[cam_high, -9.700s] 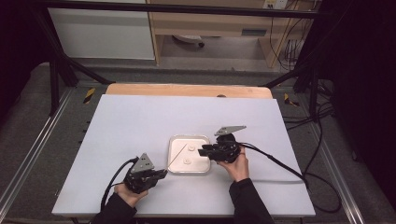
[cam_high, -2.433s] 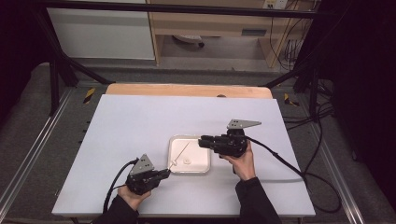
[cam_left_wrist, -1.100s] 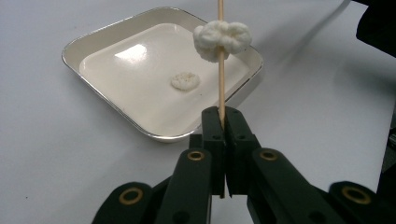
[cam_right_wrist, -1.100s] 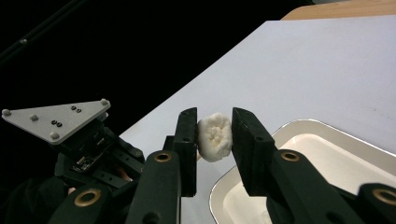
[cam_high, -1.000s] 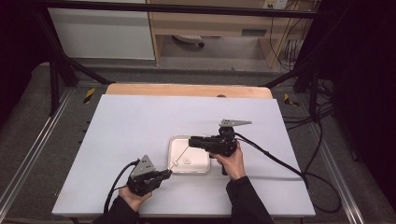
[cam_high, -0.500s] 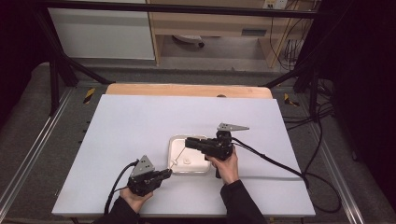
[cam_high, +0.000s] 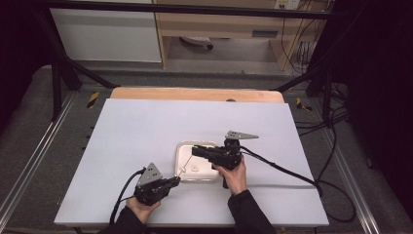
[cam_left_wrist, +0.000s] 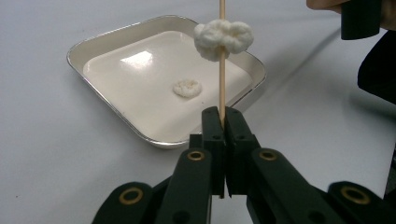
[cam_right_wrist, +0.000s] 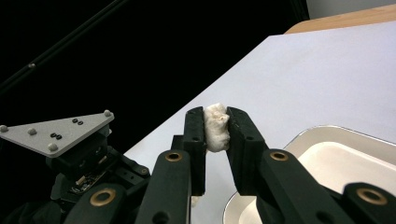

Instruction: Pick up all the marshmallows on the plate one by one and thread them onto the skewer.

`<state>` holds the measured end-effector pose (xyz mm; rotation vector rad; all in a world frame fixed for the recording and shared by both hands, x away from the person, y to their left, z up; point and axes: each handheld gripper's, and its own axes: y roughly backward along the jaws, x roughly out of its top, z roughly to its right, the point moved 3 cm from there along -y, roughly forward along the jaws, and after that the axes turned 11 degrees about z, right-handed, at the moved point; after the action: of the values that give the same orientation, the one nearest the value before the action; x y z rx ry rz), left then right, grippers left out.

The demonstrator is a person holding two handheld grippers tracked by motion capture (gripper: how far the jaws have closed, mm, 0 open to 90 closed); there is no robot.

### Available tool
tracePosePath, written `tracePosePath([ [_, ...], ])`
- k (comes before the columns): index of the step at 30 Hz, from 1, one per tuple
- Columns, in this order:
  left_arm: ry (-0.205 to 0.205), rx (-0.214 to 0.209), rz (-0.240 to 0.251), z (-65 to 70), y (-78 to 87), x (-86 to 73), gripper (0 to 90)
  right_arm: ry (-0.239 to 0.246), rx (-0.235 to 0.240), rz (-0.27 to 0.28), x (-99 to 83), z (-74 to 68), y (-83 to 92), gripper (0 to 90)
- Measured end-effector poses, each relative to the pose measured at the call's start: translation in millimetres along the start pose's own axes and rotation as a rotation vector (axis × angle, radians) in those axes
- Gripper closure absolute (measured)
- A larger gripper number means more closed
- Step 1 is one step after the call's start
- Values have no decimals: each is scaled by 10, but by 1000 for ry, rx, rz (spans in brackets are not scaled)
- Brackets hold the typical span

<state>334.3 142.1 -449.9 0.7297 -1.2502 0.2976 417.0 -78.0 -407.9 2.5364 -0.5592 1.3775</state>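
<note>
Pinching white lump (cam_right_wrist: 216, 127), right gripper (cam_right_wrist: 216, 130) above tray (cam_high: 181, 148); left gripper (cam_left_wrist: 223, 122) clamping skewer (cam_left_wrist: 222, 70).

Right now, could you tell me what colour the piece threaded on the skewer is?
White piece, clearest in the left gripper view.

White table (cam_high: 146, 131), grey floor (cam_high: 29, 122), wooden shelving (cam_high: 229, 24), dark surroundings

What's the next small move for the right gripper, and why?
Probably carry the white piece held by the right gripper onto the tip of the skewer. The left gripper holds that skewer upright with one piece already threaded; another waits in the tray.
</note>
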Motion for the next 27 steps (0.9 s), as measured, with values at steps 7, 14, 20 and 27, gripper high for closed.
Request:
tracePosePath([
  [7,-9,3,-10,5,-8,-10,881,-7,12,-11,-25,-9,0,798],
  [14,-10,6,-14,22,-26,-14,882,-6,17,-10,-47,-29,3,800],
  [20,-2,1,-19,23,-32,-21,883,2,9,-5,-82,-35,-1,802],
  [27,11,-3,-18,28,-41,-25,883,9,5,-1,-107,-46,0,804],
])
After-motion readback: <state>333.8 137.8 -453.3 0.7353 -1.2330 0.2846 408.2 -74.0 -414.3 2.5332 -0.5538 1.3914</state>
